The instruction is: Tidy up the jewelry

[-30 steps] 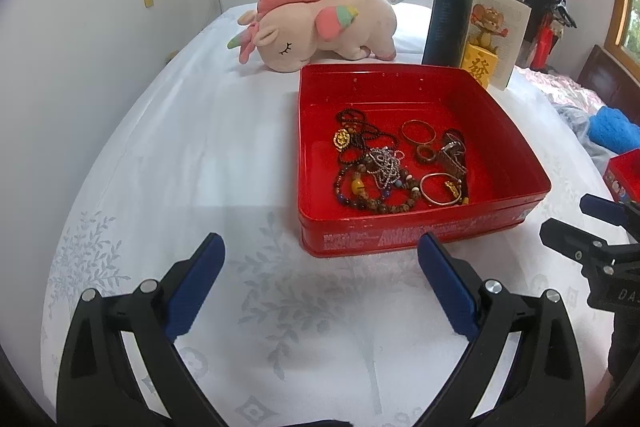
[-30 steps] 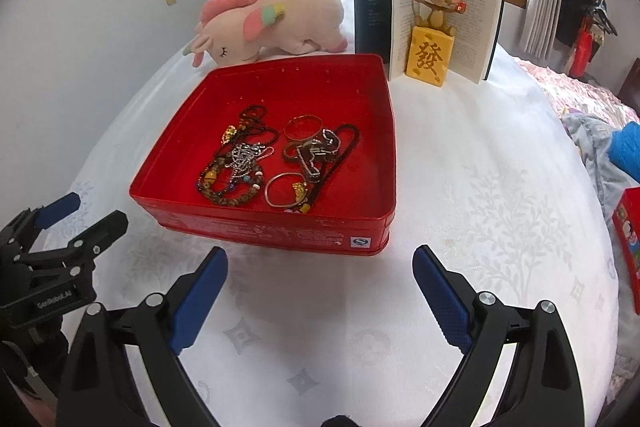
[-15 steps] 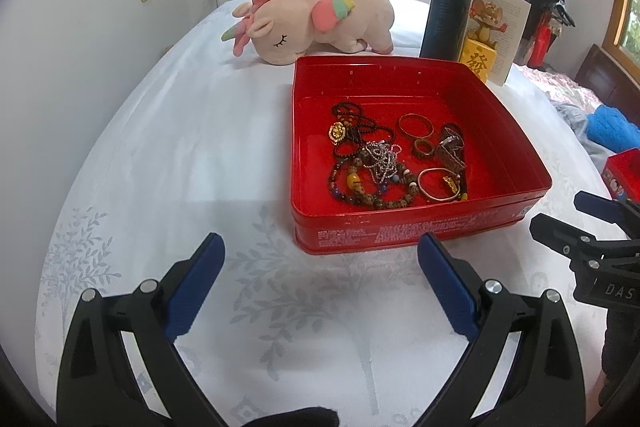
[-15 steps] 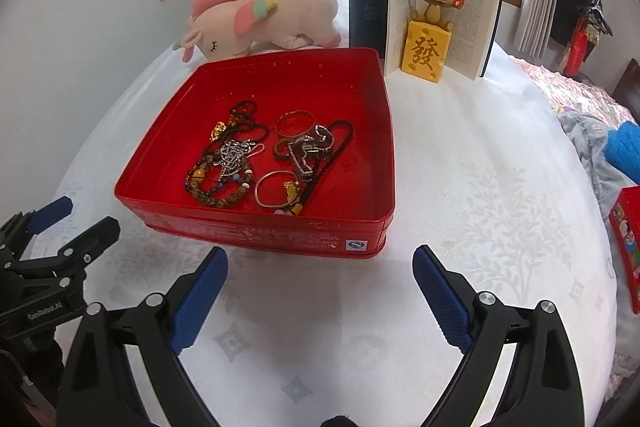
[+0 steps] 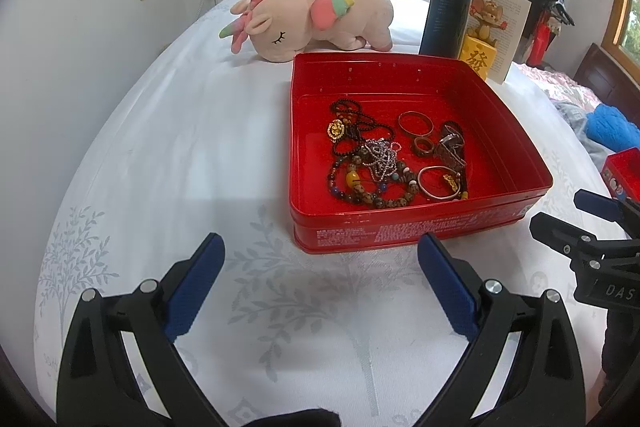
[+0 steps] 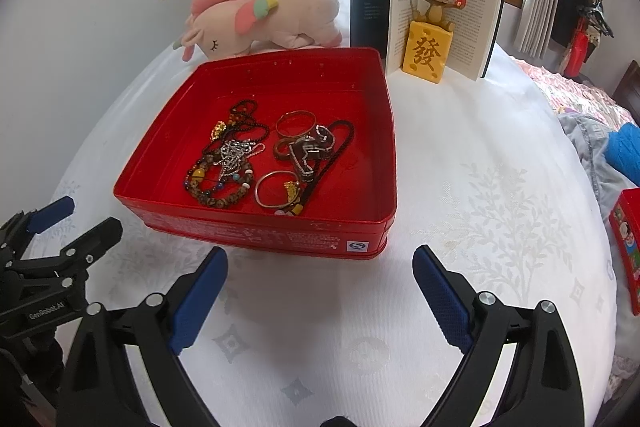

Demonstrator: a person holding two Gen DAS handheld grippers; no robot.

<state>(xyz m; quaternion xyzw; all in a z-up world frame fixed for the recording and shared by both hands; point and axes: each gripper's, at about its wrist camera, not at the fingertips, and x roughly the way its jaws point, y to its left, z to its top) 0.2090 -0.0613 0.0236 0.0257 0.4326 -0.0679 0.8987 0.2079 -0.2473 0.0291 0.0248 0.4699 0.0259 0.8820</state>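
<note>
While both claws, left claw (image 5: 320,259) and right claw (image 6: 320,261), gape, jewelry (image 5: 396,159) fills the red tin (image 5: 400,231).

The red tin (image 5: 420,231) at frame centre looks like glossy painted metal. Inside it lie shiny metal bangles (image 5: 415,123), a silver chain (image 5: 380,157) and polished beads (image 5: 372,197). The bedspread (image 6: 480,187) is matt white cloth with a woven leaf pattern. The unicorn toy (image 5: 316,15), upper centre, is soft plush; the book (image 6: 444,11) shows matt paper.
</note>
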